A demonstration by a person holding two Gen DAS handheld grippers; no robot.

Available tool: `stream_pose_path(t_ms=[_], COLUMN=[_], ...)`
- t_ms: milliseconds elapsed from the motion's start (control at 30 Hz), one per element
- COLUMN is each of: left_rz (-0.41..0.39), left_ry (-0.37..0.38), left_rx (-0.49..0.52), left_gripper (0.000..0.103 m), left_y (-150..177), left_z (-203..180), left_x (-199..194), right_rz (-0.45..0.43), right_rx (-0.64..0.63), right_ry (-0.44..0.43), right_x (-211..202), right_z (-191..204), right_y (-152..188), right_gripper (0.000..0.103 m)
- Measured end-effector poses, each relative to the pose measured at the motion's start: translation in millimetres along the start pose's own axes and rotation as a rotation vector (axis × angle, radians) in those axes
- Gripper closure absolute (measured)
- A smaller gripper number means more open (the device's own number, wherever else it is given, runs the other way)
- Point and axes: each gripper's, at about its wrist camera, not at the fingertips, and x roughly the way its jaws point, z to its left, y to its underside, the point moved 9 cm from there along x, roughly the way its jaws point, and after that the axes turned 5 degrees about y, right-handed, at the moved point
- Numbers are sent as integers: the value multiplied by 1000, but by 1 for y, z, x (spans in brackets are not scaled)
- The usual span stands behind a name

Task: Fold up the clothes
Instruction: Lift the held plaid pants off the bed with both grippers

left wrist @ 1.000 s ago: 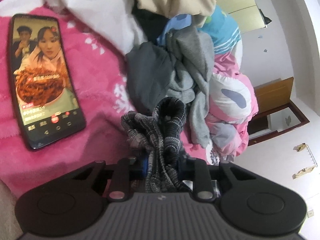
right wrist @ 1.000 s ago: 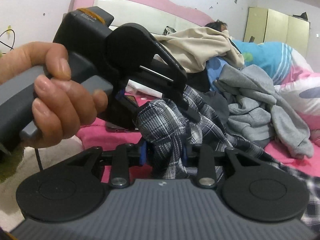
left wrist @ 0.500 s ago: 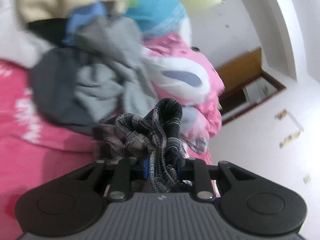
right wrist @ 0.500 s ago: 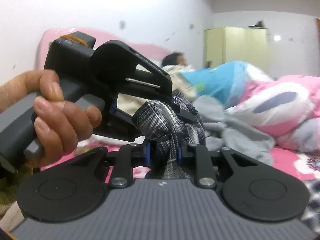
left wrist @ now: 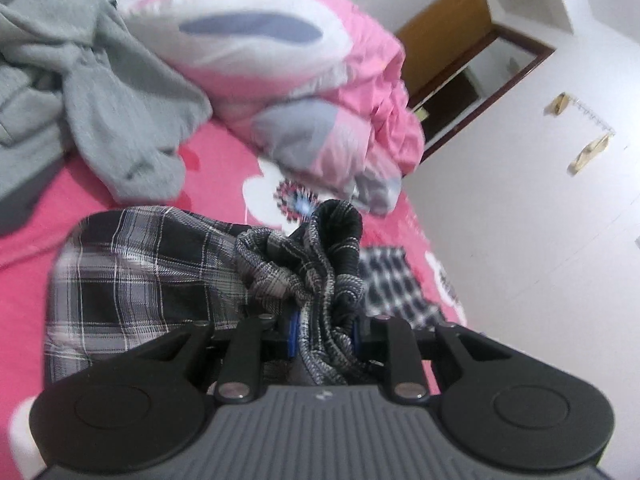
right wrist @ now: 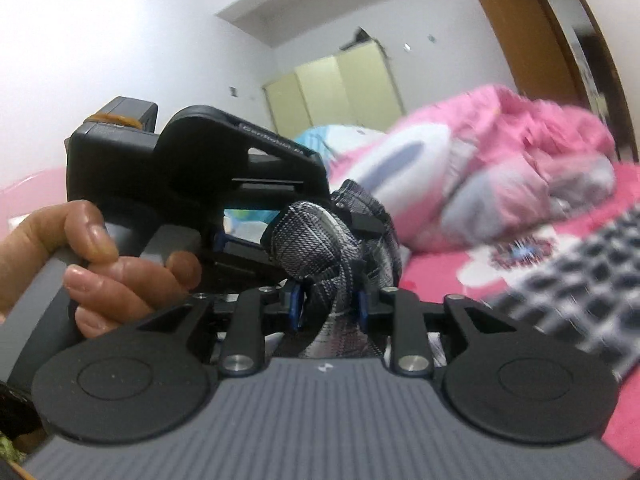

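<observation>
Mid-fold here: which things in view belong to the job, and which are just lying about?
In the job: plaid garment, bunched in the left gripper and the right gripper, whose jaws are opening.

Lying about: grey sweatshirt, pink quilt, pink bedsheet, wardrobe.

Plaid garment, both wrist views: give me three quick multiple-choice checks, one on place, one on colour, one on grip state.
1. Where does the gray sweater lie?
A. on the pink bedspread
B. on the floor
C. in the wardrobe

2. What colours is the plaid garment?
A. red and yellow
B. black, gray and white
C. plain blue

3. What is between the left gripper jaws?
A. nothing
B. a phone
C. bunched plaid cloth

Answers:
1 A, it sprawls on the bed beside the pink quilt.
2 B, dark checks with white lines.
3 C, cloth fills the gap; the right gripper, jaws opening, has plaid cloth between them too.
</observation>
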Motion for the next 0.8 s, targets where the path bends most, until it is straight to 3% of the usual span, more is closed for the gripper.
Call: stream_pose_path(t_ms=[133,300,467,567,633,700,800], left_rz=[36,78,134,156,171,161,133], left_ry=[-40,-82,-111,-118,-103,-53,31], left_rx=[15,30,57,75,100,138,177], left_gripper=[80,79,79,78,71,59,48], left_y=[6,6,11,14,17,19,21], left_z=[2,5,4,-1,-5,-8,-7], left_x=[25,40,57,68,73,69,45], right_rz=[17,52,95,124,131,147,173], right_rx=[13,16,-20,4,52,122,240], right_ry=[44,75,93,113,118,123,104], right_x=[15,38,52,65,70,77,82], right_z=[-21,-43,-54,-61,-68,-78,-96], right_y=[8,16,25,33,37,40,45], right_gripper=[64,42,40,44,56,75,81])
